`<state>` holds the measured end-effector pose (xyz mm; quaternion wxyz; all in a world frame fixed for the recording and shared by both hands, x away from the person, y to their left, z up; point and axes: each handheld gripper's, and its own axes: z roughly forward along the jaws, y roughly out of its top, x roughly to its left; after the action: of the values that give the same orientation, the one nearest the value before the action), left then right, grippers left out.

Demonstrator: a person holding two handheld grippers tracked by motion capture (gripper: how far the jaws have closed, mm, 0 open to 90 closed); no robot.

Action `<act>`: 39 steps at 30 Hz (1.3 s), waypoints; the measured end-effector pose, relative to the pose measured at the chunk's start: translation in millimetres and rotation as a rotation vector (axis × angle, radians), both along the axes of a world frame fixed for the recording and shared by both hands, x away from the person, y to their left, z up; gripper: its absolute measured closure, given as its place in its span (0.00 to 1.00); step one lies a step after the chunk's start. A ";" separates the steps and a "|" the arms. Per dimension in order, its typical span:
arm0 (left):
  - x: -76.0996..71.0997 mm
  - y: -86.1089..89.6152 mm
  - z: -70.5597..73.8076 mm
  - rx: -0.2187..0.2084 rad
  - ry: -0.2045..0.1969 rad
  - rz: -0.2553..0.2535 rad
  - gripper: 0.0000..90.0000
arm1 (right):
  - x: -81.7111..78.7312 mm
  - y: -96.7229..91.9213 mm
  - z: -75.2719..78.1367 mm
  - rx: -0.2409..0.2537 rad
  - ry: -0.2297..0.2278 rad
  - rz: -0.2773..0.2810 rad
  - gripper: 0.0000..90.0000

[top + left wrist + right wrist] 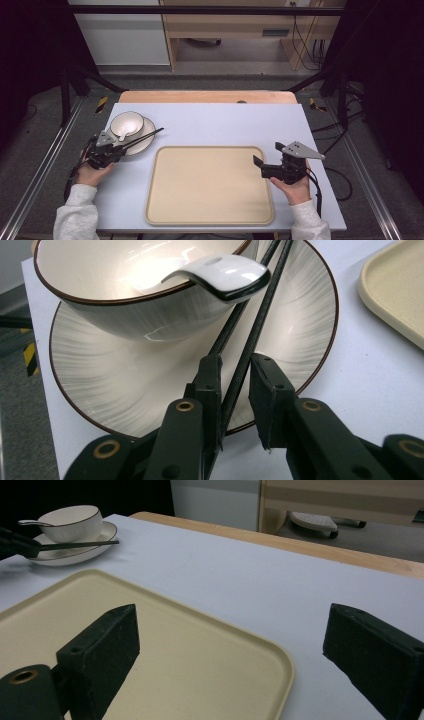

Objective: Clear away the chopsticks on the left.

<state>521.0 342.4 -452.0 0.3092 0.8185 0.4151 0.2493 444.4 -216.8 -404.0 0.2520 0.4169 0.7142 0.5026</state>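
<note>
A white bowl [127,124] with a dark rim stands on a matching plate [145,141] at the table's left; a white spoon [220,275] rests in the bowl with its handle over the rim. Two black chopsticks [146,136] lie across the plate's front. My left gripper [121,148] is at their near end. In the left gripper view its jaws [235,385] stand narrowly apart around the chopsticks [247,347], with a small gap at the right pad. My right gripper [268,154] is wide open over the right edge of the beige tray [210,200], nothing between its fingers.
The tray [165,645] fills the table's middle front. Pale blue table surface [220,125] lies bare behind it, with a wooden strip [207,96] at the far edge. Dark frame posts stand at both back corners.
</note>
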 end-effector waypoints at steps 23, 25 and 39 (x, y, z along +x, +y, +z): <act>-3.2 -8.8 3.2 -0.010 0.008 -0.007 0.89 | 0.0 -0.3 0.1 -0.001 0.002 0.002 0.09; -1.0 -10.4 3.9 -0.024 0.005 0.005 0.85 | 0.0 0.1 0.0 0.000 0.002 0.003 0.09; 12.0 -29.0 -3.2 -0.033 0.038 0.000 0.92 | 0.6 1.1 -0.7 -0.008 0.007 0.011 0.09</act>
<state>533.0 313.4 -455.1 0.3150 0.8178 0.4249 0.2268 445.0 -215.6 -404.7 0.2484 0.4137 0.7194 0.4997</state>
